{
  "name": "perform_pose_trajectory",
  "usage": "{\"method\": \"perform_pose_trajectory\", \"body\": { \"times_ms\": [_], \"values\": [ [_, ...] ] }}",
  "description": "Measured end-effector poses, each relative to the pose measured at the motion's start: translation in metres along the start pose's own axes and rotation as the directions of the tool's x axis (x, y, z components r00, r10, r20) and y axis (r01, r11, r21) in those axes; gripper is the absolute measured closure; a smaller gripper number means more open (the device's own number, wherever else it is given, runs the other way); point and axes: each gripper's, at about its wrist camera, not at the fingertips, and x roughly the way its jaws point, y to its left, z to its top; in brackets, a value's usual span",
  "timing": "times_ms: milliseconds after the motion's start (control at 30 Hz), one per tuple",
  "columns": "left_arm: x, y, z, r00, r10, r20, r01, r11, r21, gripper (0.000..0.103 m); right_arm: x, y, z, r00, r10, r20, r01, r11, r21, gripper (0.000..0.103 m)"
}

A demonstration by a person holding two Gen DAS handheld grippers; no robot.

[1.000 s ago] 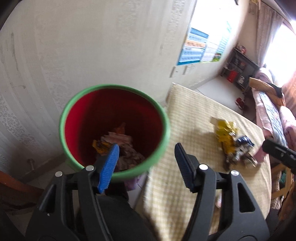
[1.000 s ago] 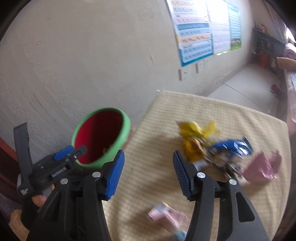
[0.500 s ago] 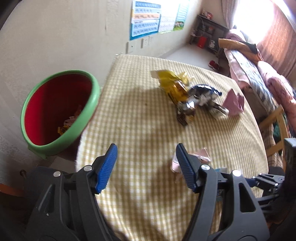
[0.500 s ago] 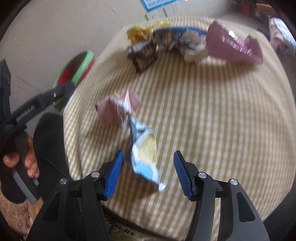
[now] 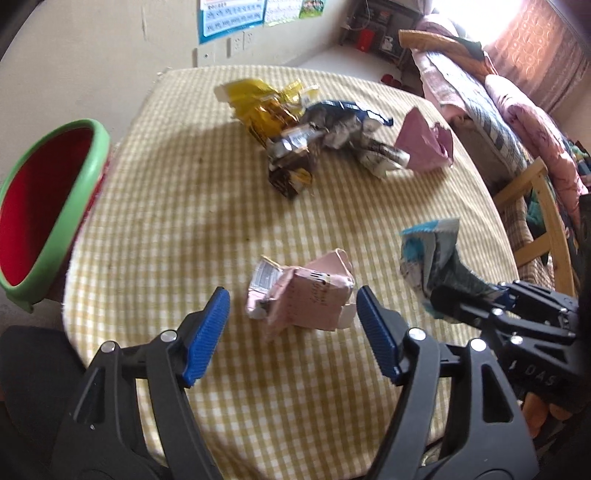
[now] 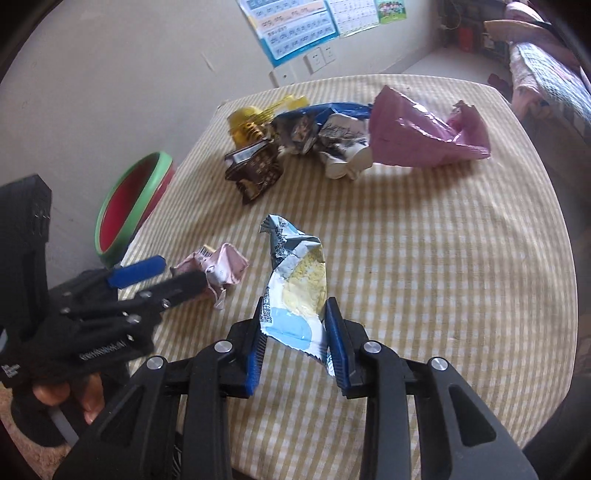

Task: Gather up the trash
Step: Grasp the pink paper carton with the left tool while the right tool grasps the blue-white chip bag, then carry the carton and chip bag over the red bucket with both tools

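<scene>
both tongs hang low over the near edge of the table. right gripper [image 6: 295,339] has its blue pads against the two sides of a blue-and-white wrapper [image 6: 295,288], its jaws closing on the crumpled foil, which stands up between them off the cloth. left gripper [image 5: 291,332] has its jaws spread and still widening, released, with a crushed pink carton [image 5: 306,295] lying on the cloth between the pads; the pads do not press on it. in the right wrist view that carton sits just left of the held wrapper, at the left tool's tips.

farther back on the table lies a heap of trash: a yellow wrapper [image 5: 258,99], a brown carton [image 5: 288,173] in front of it, a blue crumpled bag [image 5: 343,122] touching both, and a pink bag [image 5: 424,144] at the heap's right end.

green bin with a red inside [image 5: 48,206] stands off the table's left edge, by the wall, rim about level with the tabletop.

the table carries a yellow checked cloth [image 5: 166,206], sunlit with broad shadows across it. behind it is a cream wall [image 6: 129,92] with a blue-bordered chart [image 6: 295,26] and white sockets below it. on the right are a wooden chair [image 5: 546,229], a bed with pink bedding [image 5: 517,103], and an orange curtain [image 5: 535,44] against bright light.
</scene>
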Motion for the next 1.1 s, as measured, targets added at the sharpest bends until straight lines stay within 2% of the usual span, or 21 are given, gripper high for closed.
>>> {"method": "perform_pose_trajectory", "body": {
  "times_ms": [133,167,300,467,600,767,1100],
  "values": [
    [0.02,-0.003,-0.002,0.999,-0.009,-0.047,0.009,1.0,0.001,0.036,-0.003,-0.007,-0.003,1.0,-0.003,0.013,0.003,1.0,0.02,0.073],
    [0.023,-0.002,-0.002,0.998,-0.011,-0.056,0.011,1.0,-0.005,0.041,-0.004,-0.007,-0.002,1.0,-0.004,0.015,0.004,1.0,0.021,0.073],
    [0.019,0.002,-0.004,0.999,-0.026,-0.035,0.025,0.999,-0.025,0.045,-0.005,-0.008,-0.003,1.0,-0.003,0.017,0.003,1.0,0.019,0.073],
    [-0.003,0.011,-0.002,0.999,0.005,0.036,-0.003,0.999,-0.053,0.046,-0.009,-0.001,-0.001,0.999,-0.008,0.038,0.008,1.0,0.002,0.073],
    [-0.027,0.019,0.004,0.993,0.052,0.108,-0.044,0.996,-0.077,0.045,-0.018,0.008,0.003,0.997,-0.008,0.071,0.01,1.0,-0.022,0.072],
    [-0.048,0.027,0.011,0.983,0.092,0.16,-0.075,0.991,-0.109,0.045,-0.027,0.021,0.011,0.995,0.004,0.104,0.001,0.999,-0.046,0.072],
    [-0.078,0.036,0.019,0.963,0.125,0.24,-0.095,0.987,-0.133,0.045,-0.035,0.057,0.035,0.987,0.026,0.16,-0.008,0.994,-0.113,0.071]
  ]
}}
